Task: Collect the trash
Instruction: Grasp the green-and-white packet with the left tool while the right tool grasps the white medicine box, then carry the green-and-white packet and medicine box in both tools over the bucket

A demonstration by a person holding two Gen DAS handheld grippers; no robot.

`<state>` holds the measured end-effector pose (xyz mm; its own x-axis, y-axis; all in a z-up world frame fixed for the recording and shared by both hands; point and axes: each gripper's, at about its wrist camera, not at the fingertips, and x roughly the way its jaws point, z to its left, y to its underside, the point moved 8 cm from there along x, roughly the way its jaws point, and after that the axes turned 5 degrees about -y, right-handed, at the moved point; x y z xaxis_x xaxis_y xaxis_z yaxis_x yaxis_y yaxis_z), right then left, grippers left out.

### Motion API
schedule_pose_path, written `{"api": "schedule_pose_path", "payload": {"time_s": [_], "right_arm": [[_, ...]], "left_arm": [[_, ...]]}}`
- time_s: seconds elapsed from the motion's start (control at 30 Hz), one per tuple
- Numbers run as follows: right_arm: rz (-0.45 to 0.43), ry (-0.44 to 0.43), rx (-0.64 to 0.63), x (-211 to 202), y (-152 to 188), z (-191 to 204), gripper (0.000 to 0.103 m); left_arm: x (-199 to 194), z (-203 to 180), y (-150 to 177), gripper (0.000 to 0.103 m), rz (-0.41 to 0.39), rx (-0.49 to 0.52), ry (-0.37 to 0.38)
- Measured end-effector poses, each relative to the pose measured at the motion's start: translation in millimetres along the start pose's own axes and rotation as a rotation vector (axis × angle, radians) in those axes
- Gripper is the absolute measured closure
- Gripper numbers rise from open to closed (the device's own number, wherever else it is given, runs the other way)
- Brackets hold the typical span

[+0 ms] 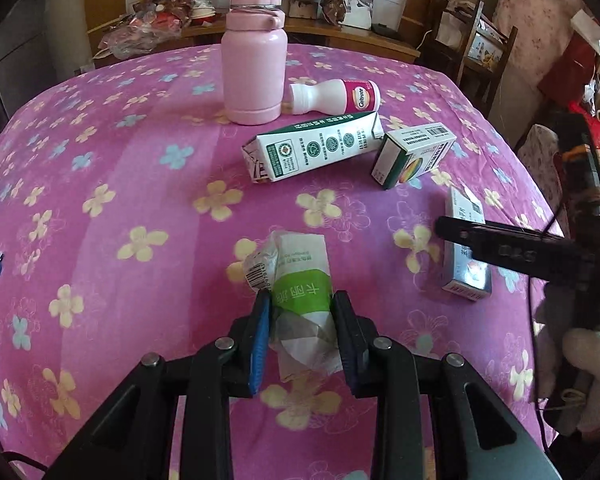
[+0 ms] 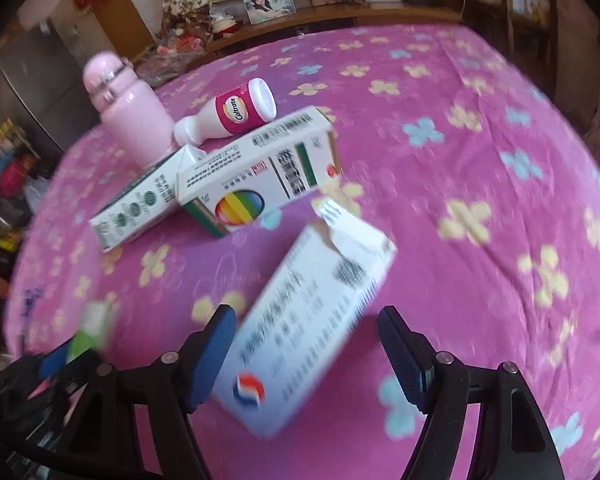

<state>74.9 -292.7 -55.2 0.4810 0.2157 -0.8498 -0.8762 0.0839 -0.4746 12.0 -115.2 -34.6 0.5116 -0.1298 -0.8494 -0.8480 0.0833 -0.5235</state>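
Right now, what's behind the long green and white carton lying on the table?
Behind the carton stand the pink flask and the tipped Caltrate bottle. The bottle's cap end is hidden by the carton in the right wrist view.

A pink flowered tablecloth (image 1: pixel 100 160) covers the table; beyond it runs a wooden shelf (image 1: pixel 372 42) with framed photos (image 2: pixel 269 3); right of the shelf stands a dark wooden chair (image 1: pixel 482 52); daylight is soft.

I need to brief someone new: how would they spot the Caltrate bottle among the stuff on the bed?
Start at the tall pink flask standing on the purple flowered cover. Right beside its base lies the Caltrate bottle, on its side, just behind the long green-and-white carton. It is the only round white bottle with a magenta label; its neighbours are boxes.
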Motion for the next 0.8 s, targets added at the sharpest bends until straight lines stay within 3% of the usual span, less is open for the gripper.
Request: {"api": "schedule_pose_path", "payload": {"time_s": [0.13, 0.33, 0.47, 0.57, 0.7, 0.8], "right_arm": [[0.002, 0.066, -0.117, 4, 4, 10, 0.026], [0.006, 0.009, -0.198, -17, 30, 0, 0.042], [0.074, -0.069, -0.246, -36, 59, -9, 0.043], [0.106, -0.075, -0.205, -48, 70, -27, 0.041], [0.066, -0.079, -0.142, -52, 75, -37, 0.040], [0.032, -0.030, -0.173, -52, 80, -32, 0.042]], "left_arm": [[1, -4, 0, 0.071, -0.004, -0.011, 0.024], [-1, -27, 4, 0.071, -0.008, 0.005, 0.054], [-3, -44, 8, 0.071, -0.006, 0.025, 0.076], [-2, -57, 11, 0.071, -0.004, 0.047, 0.077], [-1, -70, 15, 0.071, 0.003, 0.057, 0.081], [-5, -76, 16, 0.071, 0.000, 0.066, 0.082]]}}
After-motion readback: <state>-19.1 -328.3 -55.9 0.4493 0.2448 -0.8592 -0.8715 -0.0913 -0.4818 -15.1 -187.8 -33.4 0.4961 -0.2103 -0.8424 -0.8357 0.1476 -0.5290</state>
